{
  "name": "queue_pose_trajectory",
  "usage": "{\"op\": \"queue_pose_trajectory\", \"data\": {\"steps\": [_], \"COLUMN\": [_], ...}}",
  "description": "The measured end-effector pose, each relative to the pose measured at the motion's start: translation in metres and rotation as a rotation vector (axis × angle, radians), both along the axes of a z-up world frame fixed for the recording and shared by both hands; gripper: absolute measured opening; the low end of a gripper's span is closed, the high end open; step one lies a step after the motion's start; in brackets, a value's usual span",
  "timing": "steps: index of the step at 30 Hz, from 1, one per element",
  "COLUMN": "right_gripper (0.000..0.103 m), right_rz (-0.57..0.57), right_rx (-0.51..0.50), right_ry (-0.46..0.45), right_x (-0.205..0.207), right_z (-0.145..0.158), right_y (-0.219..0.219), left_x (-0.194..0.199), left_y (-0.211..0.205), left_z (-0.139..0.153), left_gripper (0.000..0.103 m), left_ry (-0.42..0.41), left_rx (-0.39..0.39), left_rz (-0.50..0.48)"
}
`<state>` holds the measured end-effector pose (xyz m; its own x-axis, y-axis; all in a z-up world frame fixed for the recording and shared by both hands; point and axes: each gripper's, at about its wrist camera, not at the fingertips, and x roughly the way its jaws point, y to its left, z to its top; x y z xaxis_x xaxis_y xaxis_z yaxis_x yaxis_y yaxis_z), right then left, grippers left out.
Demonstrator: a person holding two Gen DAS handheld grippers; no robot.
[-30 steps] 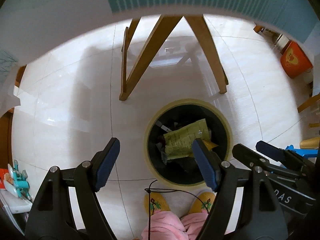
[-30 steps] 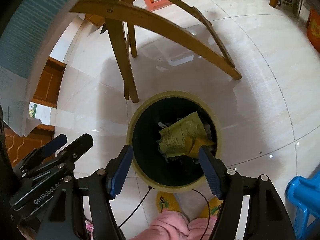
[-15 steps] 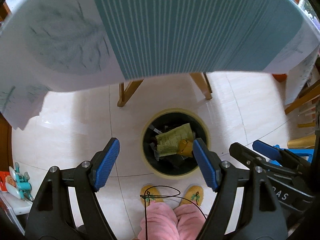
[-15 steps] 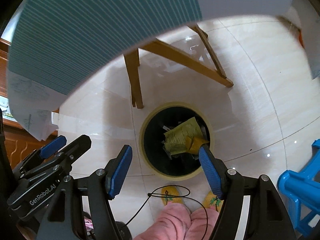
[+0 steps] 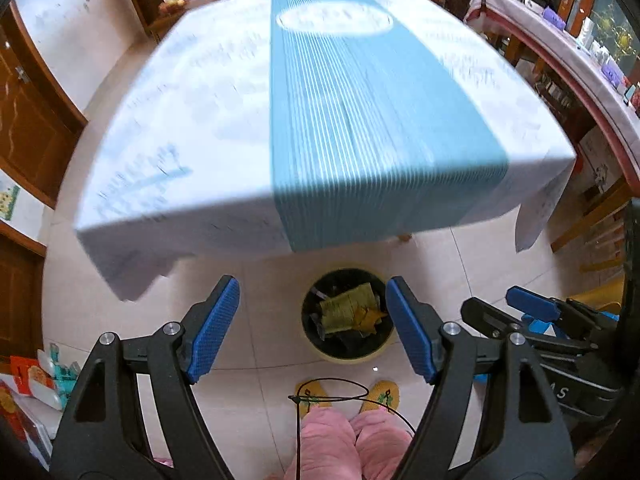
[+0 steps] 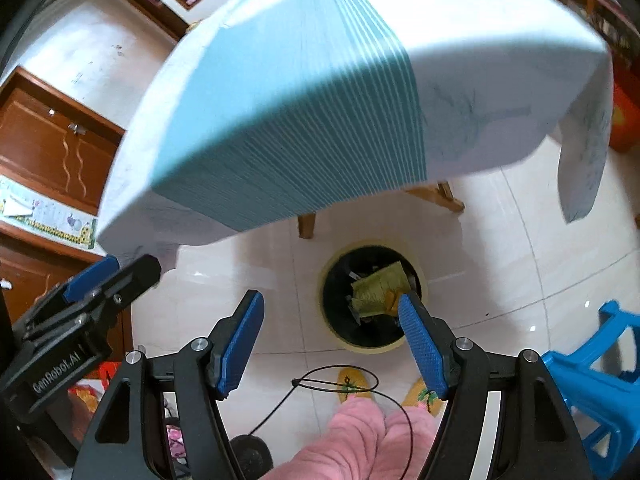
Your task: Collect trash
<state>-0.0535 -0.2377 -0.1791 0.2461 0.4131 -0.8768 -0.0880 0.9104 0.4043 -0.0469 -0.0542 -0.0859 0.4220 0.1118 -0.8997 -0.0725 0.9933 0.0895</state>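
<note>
Seemingly both left tongs (image 5: pixel 312 328) and right tongs (image 6: pixel 332 344) gape empty.

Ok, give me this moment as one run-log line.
left tool: open, empty | right tool: open, empty | bin: on floor by table, yellow wrapper inside | tabletop: no trash seen

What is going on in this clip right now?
A person in pink trousers and yellow slippers stands at a round trash bin on the tiled floor, holding a claw in each hand. The left claw and right claw are both open and empty, raised above the bin. A yellow-green wrapper lies on top of the trash inside. A table with a blue-striped cloth stands just beyond.
</note>
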Motion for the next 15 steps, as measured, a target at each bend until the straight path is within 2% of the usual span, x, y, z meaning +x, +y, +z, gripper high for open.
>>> {"op": "queue_pose_trajectory", "data": {"steps": [6,10,15], "right_gripper": [0.071,0.073,0.075], "right_rz": [0.034,0.057,0.074], "right_rx": [-0.009,-0.02,-0.025], "right_ry": [-0.067,-0.138,-0.224], "right_x": [-0.001,-0.003,-0.005], "right_z": [0.081,0.141,0.201], "right_y": [0.001,0.003,0.005], "left_x": [-0.009,-0.02,-0.03], "left_y": [0.003,0.005,0.01], "left_z": [0.079,0.127,0.187], "left_gripper": [0.073,0.073,0.073], "left_ry": [-0.069,-0.14,-0.214], "left_rx": [0.02,0.021,0.019], "left_rz": [0.026,0.049,0.075]}}
